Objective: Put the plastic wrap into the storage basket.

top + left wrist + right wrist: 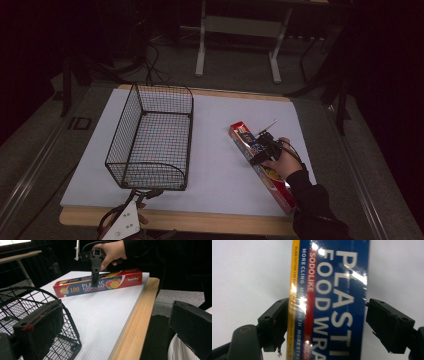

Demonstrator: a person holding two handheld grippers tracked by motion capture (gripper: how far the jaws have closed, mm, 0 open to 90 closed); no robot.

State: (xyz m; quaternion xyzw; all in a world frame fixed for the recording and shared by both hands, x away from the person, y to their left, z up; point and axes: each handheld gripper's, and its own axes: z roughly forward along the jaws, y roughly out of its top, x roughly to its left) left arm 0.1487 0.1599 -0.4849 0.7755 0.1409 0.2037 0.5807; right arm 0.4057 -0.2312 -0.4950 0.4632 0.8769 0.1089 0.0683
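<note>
We are straddling the plastic wrap box (329, 300), lying near the surface's (215, 150) right edge with its long axis across our right gripper (325, 322), whose jaws seem not yet pinching it, while the left gripper (115, 322) is idling unclenched by the basket (150, 135).

Black sleeve (312, 200) worn on the right arm, black blocky jaws, grey three-cornered plate (123, 226) dotted with screws, black cable (86, 247) looped.

Right gripper (261, 146) points down, jaws apart, hand (285, 162) gripping from behind, dark sleeve. Left gripper (140, 197) low at near edge, jaws wide apart, level.
</note>
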